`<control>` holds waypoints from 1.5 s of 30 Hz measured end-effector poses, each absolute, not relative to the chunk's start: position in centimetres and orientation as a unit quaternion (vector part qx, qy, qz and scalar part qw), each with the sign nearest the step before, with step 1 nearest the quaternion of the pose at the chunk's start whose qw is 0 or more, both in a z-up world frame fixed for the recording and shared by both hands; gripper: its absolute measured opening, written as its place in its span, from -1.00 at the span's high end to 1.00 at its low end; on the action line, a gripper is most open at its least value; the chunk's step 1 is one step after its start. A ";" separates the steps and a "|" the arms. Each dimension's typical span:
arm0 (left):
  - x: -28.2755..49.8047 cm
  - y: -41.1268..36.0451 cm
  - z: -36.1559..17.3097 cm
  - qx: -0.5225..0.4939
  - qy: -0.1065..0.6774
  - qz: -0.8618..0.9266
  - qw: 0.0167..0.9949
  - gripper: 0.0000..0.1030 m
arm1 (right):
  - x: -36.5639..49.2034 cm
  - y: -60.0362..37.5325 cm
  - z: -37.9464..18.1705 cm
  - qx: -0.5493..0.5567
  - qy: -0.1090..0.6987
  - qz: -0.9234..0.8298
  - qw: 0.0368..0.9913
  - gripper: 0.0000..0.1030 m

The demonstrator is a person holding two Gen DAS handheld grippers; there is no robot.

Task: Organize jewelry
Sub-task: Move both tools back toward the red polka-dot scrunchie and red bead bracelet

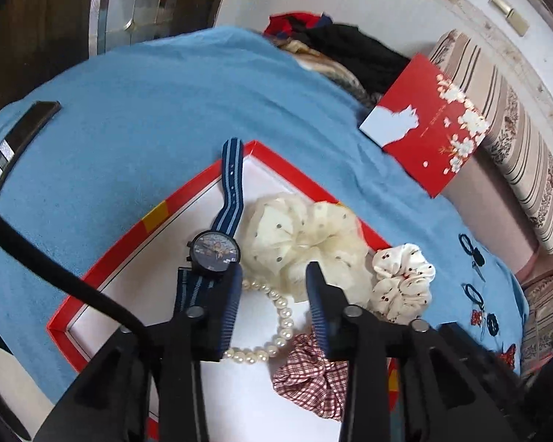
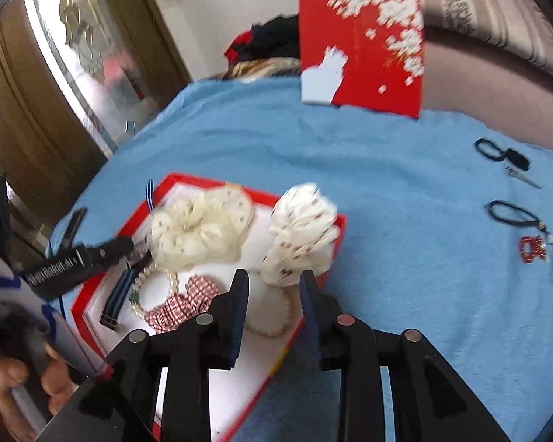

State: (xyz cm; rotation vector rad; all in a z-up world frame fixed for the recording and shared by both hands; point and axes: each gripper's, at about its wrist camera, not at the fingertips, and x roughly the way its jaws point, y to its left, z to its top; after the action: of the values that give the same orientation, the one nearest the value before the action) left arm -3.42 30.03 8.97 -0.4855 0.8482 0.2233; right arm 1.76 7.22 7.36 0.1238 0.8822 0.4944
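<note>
A white-lined red box [image 1: 92, 276] on the blue cloth [image 1: 147, 103] holds a blue-strapped watch [image 1: 214, 252], pearl strand [image 1: 282, 322] and cream scrunchie [image 1: 298, 235] at 12 o'clock of the left gripper [image 1: 274, 287], jaws apart. The right gripper [image 2: 274, 291] gapes, empty.

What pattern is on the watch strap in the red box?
The watch strap has navy and lighter blue lengthwise stripes; the left wrist view shows it best.

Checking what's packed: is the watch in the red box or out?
In. The watch lies on the red box's white floor, strap end over the rim.
</note>
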 end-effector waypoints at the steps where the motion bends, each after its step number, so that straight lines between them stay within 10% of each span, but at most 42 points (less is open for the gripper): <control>1: -3.8 29.7 8.9 -0.228 0.405 0.111 0.879 0.29 | 1.6 6.4 7.9 0.065 0.416 0.236 0.875 0.37; 19: -5.5 21.9 12.7 -0.150 0.471 0.015 0.869 -0.12 | 0.2 -16.0 7.7 0.239 0.400 0.148 0.872 0.13; 45: -4.2 12.1 10.0 -0.162 0.503 -0.028 0.849 -0.16 | -4.1 -30.7 4.0 0.306 0.365 0.011 0.879 0.13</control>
State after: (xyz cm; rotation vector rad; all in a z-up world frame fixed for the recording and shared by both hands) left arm -4.16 12.13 10.00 -0.3418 1.0594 -0.0598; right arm -4.13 -30.66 4.05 0.6368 0.7603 0.0236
